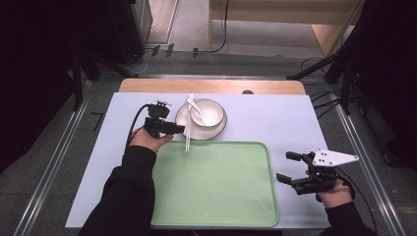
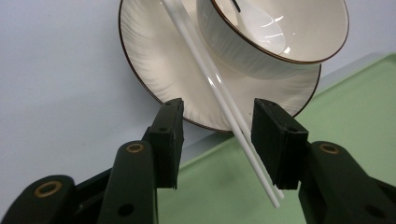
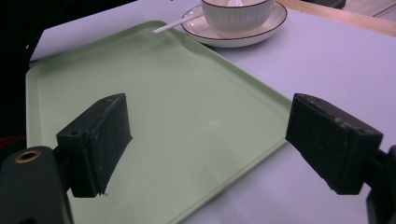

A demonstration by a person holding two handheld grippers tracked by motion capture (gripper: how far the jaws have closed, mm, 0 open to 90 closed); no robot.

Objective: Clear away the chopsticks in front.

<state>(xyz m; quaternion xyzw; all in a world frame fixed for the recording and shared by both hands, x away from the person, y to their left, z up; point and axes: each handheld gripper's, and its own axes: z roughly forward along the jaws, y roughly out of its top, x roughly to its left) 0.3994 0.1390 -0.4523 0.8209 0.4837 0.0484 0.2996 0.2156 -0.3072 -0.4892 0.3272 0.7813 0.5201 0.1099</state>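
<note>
I have the left gripper at the white chopsticks, its jaws half open around them; one pad sits right against the pair, the other stands clear, so nothing is clamped. The chopsticks lie across the plate toward the far edge of the tabletop, tips over the green tray. A bowl sits on the plate. My right gripper hovers near the tabletop's right edge, jaws wide apart and empty.
</note>
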